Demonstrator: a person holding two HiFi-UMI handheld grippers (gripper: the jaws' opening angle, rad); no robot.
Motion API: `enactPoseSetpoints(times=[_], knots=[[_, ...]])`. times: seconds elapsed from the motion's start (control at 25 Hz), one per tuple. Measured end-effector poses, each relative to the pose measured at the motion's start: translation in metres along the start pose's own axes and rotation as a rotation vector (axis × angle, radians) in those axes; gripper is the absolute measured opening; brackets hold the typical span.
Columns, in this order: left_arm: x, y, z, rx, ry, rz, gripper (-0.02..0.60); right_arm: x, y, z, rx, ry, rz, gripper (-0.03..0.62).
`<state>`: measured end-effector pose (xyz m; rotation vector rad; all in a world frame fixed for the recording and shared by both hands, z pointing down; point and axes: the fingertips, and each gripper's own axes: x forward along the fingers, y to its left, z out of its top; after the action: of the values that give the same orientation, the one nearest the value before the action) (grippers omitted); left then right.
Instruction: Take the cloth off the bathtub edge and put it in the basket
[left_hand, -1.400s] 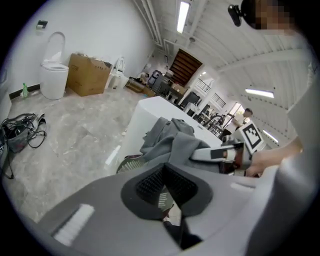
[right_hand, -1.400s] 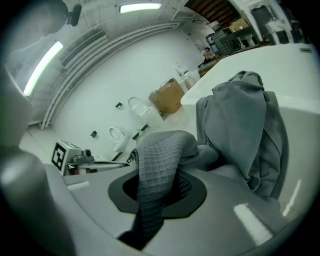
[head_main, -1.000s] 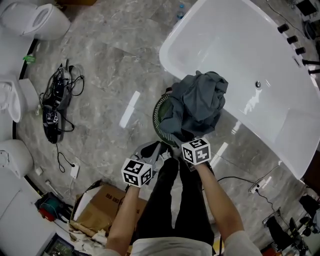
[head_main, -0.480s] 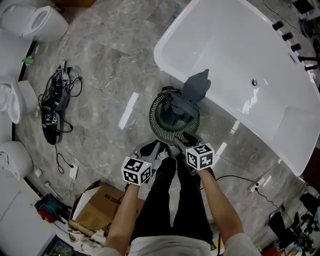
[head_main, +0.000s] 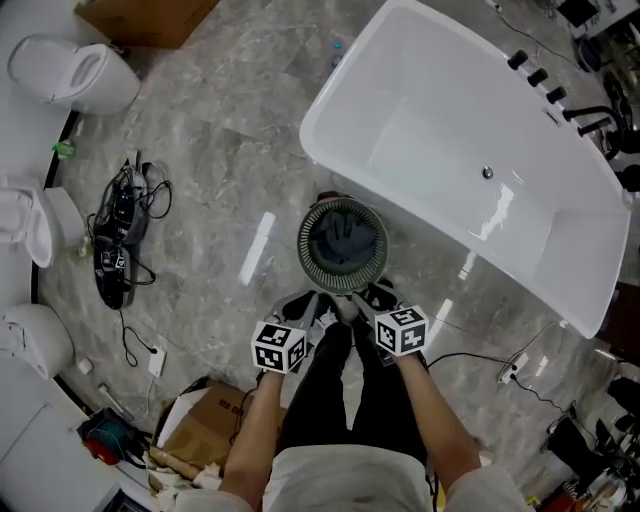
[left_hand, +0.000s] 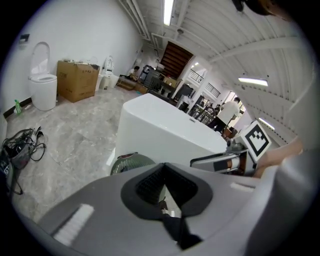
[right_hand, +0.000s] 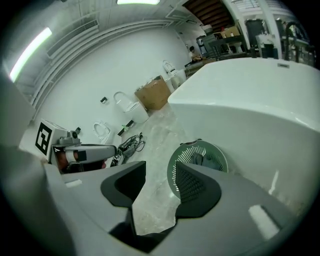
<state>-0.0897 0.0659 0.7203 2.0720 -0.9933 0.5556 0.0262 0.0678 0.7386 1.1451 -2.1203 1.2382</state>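
The grey-blue cloth (head_main: 344, 240) lies bunched inside the round green slatted basket (head_main: 309, 262), which stands on the floor against the white bathtub (head_main: 330, 170). Both grippers hover near the person's legs, just short of the basket. My right gripper (head_main: 368, 298) is open with only floor between its pads (right_hand: 196, 186), and its view shows the basket (right_hand: 178, 165) with the cloth (right_hand: 206, 160) in it. My left gripper (head_main: 312, 305) has its pads (left_hand: 186, 189) drawn together at the tips on nothing. The basket (left_hand: 131, 162) shows beyond it, below the tub wall (left_hand: 160, 132).
Toilets (head_main: 75, 65) line the left wall, with a tangle of cables (head_main: 120, 225) on the floor beside them. An open cardboard box (head_main: 195, 420) lies at my lower left. A power strip and cord (head_main: 512, 372) run along the floor on the right.
The cloth, heaped high over the basket a second ago, has sunk fully inside it. Both grippers have pulled back slightly from the basket toward the body.
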Motion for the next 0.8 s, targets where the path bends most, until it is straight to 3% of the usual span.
enactPoseSetpoints(times=[0.16, 0.4, 0.6, 0.8], knots=[[-0.027, -0.018, 0.013, 0.024, 0.008, 0.005, 0.058, -0.041, 0.021, 0.018, -0.014, -0.047, -0.032, 0.167], [-0.072, -0.047, 0.029, 0.001, -0.003, 0.014, 0.058, -0.1, 0.064, 0.026, -0.071, -0.079, -0.048, 0.167], [-0.096, -0.068, 0.046, 0.057, -0.014, -0.007, 0.058, -0.129, 0.09, 0.026, -0.101, -0.093, -0.054, 0.167], [-0.106, -0.076, 0.03, 0.096, -0.009, -0.005, 0.058, -0.139, 0.102, 0.014, -0.183, -0.083, -0.081, 0.167]])
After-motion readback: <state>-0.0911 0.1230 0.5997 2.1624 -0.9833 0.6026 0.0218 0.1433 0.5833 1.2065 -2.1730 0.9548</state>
